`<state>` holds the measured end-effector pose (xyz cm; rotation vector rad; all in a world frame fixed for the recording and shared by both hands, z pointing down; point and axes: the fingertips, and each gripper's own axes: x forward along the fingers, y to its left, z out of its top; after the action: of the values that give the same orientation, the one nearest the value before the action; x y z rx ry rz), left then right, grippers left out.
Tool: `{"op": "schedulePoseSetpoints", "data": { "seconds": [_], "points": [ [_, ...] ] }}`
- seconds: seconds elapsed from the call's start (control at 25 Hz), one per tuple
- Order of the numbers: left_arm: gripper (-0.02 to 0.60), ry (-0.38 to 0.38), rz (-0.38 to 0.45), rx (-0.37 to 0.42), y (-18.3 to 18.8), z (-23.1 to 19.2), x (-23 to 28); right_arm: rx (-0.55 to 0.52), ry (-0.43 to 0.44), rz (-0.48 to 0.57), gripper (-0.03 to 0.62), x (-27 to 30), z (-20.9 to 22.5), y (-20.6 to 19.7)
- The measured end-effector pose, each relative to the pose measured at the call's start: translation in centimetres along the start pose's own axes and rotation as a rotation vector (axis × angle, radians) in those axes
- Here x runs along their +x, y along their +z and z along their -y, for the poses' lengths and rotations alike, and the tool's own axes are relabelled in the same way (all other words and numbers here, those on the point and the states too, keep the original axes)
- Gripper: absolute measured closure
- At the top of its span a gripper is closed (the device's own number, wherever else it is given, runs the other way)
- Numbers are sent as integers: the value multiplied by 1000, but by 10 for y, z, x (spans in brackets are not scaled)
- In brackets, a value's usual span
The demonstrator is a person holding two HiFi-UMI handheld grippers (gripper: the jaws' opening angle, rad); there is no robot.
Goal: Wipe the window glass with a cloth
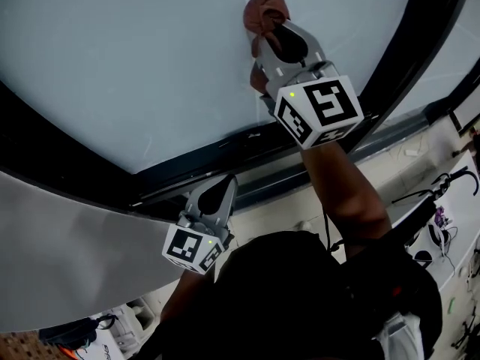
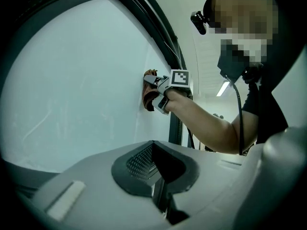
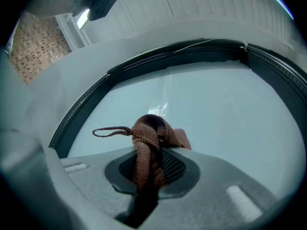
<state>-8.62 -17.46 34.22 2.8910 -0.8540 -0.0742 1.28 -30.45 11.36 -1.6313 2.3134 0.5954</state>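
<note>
— Right tool [image 1: 279, 30] is up high, and it pinches the cloth [image 3: 145, 150] tight.
— Where is the cloth?
— On the glass [image 1: 142, 66], near the dark frame [image 1: 420, 47]. It is pushed against the glass.
— What does the cloth look like?
— Red-brown and rough, like a knit thing. It is all bunched up in a lump. A thin loop [image 3: 109, 131] of string sticks out to one side.
— Can you see all of it?
— No. Its bottom end goes down between the jaws, into the dark, so I can't see how long it is. In the head view the tool covers part of it too.
— And the left tool [image 1: 216, 193]?
— Down low, near the bottom of the frame, well away from the cloth. Its jaws are pressed together with nothing in them.
— Can you see through the glass?
— No, it is pale and milky. Its top runs out of the picture. It has faint marks on it, but I can't tell what they are.
</note>
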Motion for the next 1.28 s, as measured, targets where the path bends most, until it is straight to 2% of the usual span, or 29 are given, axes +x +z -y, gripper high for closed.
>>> {"op": "schedulePoseSetpoints", "data": {
  "seconds": [0.16, 0.28, 0.48, 0.64, 0.72, 0.84, 0.92, 1.04, 1.16, 1.28],
  "points": [
    [565, -2, 2, -2, 0, 8, 10, 14, 74, 13, 562, -8, 4, 8],
    [565, -8, 1, -3, -1, 15, 21, -35, 88, 35, 562, -21, 11, 16],
    [565, -25, -10, -3, -5, 32, 47, -190, 60, 42, 562, -51, 39, 19],
    [565, -43, -26, -10, -8, 47, 72, -311, -7, 56, 562, -72, 76, 24],
    [565, -51, -31, -25, -9, 54, 84, -427, -34, 37, 562, -81, 92, 24],
    [565, -51, -36, -39, -11, 61, 96, -730, -28, -84, 562, -87, 93, 14],
    [565, -45, -32, -39, -11, 64, 102, -919, 13, -51, 562, -80, 72, 16],
    [565, -18, -15, -41, -7, 66, 104, -1171, 118, -24, 562, -63, 34, 7],
    [565, 21, 5, -47, -3, 62, 100, -1334, 201, -50, 562, -48, 11, -11],
    [565, 58, 28, -48, 0, 57, 92, -1394, 207, -53, 562, -36, 7, -9]
  ]
}}
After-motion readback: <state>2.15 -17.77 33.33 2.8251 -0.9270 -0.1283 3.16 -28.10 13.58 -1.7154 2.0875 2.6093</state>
